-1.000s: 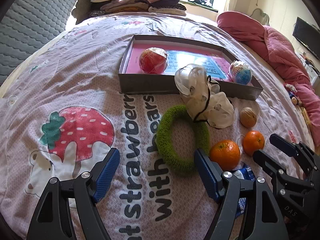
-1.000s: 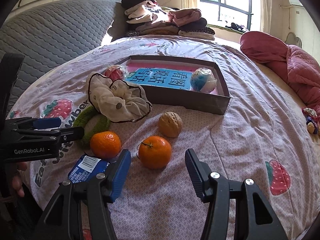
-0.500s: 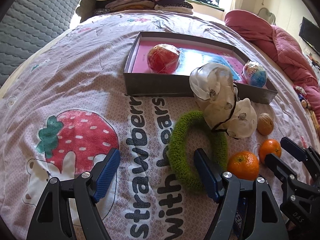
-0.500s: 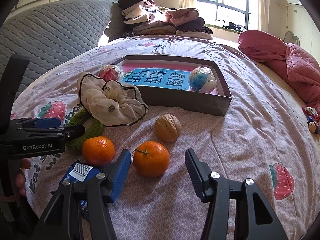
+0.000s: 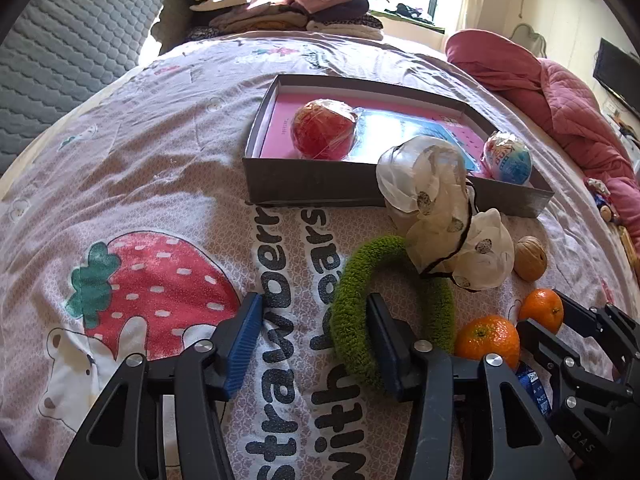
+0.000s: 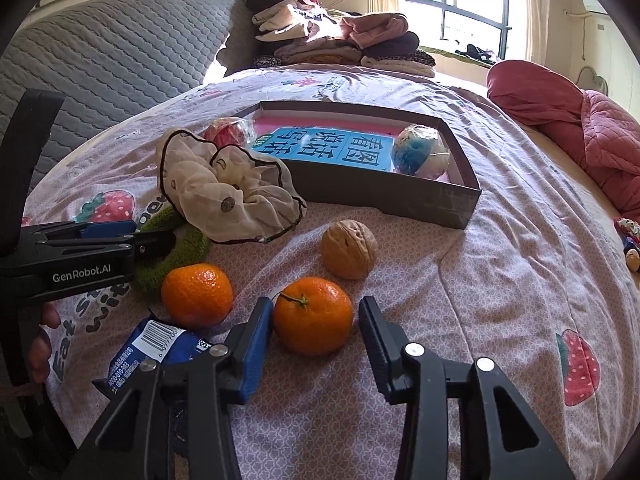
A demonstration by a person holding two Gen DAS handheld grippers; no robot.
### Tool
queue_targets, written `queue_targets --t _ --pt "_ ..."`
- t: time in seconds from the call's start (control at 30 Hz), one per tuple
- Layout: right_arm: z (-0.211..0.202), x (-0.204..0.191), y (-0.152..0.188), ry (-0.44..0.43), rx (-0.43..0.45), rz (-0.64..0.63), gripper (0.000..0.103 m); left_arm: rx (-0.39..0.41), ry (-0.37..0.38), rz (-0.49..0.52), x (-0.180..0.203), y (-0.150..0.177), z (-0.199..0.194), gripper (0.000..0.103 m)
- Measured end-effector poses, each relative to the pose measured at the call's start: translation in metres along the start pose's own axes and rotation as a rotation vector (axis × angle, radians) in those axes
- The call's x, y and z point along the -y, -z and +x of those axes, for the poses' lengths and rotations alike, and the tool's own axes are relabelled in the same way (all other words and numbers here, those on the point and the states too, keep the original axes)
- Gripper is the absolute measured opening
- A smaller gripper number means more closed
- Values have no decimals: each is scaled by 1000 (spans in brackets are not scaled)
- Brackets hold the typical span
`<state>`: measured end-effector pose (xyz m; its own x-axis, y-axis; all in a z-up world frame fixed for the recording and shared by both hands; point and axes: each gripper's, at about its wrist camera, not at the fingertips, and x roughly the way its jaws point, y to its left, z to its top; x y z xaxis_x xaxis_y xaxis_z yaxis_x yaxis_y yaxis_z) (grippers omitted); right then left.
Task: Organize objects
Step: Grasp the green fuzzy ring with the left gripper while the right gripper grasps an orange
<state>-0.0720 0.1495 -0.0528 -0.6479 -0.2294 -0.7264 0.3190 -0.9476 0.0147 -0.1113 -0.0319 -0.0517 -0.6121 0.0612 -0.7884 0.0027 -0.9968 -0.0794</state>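
The orange (image 6: 313,315) sits on the bed (image 6: 500,280), between the right gripper (image 6: 316,322)'s jaws, which have just been closing. One pad looks to touch it and the other shows a gap, so no grip yet. Over on the left, the green ring (image 5: 394,308) lies beside the scrunchie (image 5: 440,208). The left gripper (image 5: 312,338) has also been narrowing, one finger inside the ring, jaws apart with only bedspread between them. The box (image 5: 312,190) waits beyond, so pickups look imminent.
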Motion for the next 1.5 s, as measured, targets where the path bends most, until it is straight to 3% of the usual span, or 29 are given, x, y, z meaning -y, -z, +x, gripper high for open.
queue_targets --t 0.17,0.4,1.07,1.5 --pt "2 -2 2 -2 -1 -16 40 8 1 40 7 2 0 41" --pt "2 0 2 -16 3 -12 39 13 55 54 12 5 -2 17" --pt "-7 8 5 -49 45 14 39 30 115 33 9 11 -16 14" --pt "-14 10 4 -66 75 21 39 77 111 46 8 12 -36 14"
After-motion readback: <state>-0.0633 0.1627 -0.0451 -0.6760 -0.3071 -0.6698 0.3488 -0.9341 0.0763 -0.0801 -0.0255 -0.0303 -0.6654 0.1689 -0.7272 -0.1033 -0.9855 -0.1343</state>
